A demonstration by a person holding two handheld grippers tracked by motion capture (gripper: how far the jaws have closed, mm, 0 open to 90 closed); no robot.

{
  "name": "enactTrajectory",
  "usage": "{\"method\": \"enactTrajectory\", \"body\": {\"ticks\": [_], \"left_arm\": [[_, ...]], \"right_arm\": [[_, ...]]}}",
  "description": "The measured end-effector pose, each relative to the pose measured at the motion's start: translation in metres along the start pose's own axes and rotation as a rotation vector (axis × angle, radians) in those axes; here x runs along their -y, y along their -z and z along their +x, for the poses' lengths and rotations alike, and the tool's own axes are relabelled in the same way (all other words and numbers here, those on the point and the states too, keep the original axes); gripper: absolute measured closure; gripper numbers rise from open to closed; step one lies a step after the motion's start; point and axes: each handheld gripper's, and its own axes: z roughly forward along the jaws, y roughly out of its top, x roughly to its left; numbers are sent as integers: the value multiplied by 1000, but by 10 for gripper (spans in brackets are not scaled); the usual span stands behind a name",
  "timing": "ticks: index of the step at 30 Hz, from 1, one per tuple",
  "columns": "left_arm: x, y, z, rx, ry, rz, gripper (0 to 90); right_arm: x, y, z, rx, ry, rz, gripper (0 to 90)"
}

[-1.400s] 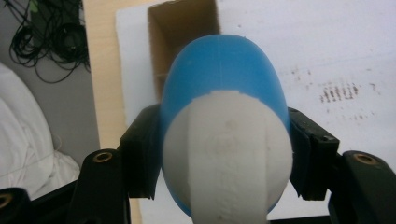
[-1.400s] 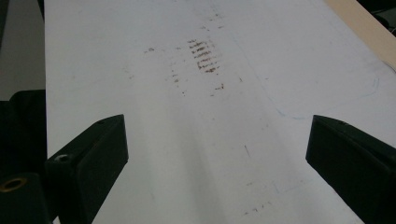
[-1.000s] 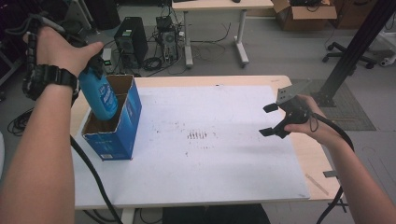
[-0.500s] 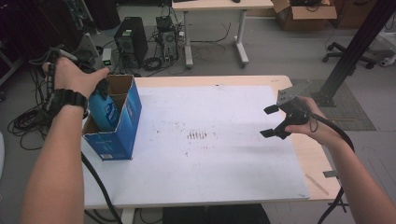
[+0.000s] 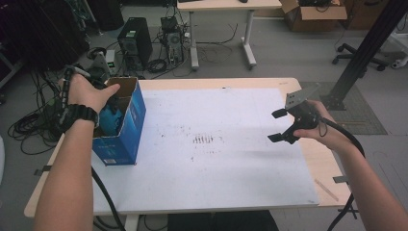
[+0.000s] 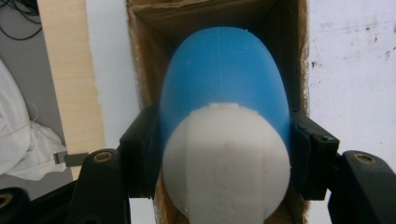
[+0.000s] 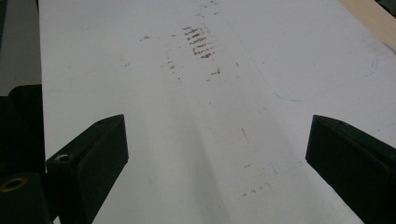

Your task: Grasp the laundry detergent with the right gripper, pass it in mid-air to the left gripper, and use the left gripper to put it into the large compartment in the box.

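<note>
A blue bottle (image 6: 219, 74) with a white cap (image 6: 226, 163) hangs top-up inside an open blue cardboard box (image 5: 126, 126) at the table's left edge. My left gripper (image 6: 225, 156) is shut on it, its black pads (image 6: 140, 149) pressing the bottle's shoulders just above the cap. In the high view my left hand covers most of that gripper, and a strip of the blue bottle (image 5: 111, 120) shows inside the box. My right gripper (image 5: 275, 126) hovers over the right part of the white sheet (image 5: 216, 168), open, with nothing between its fingers (image 7: 105, 140).
The white sheet covers most of the wooden table (image 5: 317, 159) and carries brown smudges (image 5: 207, 139) near its middle. On the floor behind stand computer towers (image 5: 135, 41), tangled cables, another table (image 5: 221, 7) and a black stand post (image 5: 365, 45) at the right.
My left hand has sunk with the bottle from above the box down into it. The right gripper has kept still.
</note>
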Motion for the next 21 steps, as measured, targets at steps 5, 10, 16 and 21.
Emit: {"method": "enactTrajectory", "body": {"ticks": [5,10,16,21], "left_arm": [[1,-12,-2,-5,-7,17,380],[3,-19,-2,-8,-9,27,380],[5,-28,-2,-8,-13,43,380],[6,-33,-1,-4,-17,50,380]], "right_arm": [[0,1,0,3,1,-4,59],[1,1,1,4,1,-4,59],[1,1,1,2,0,-2,60],[0,0,2,1,0,-4,60]]}}
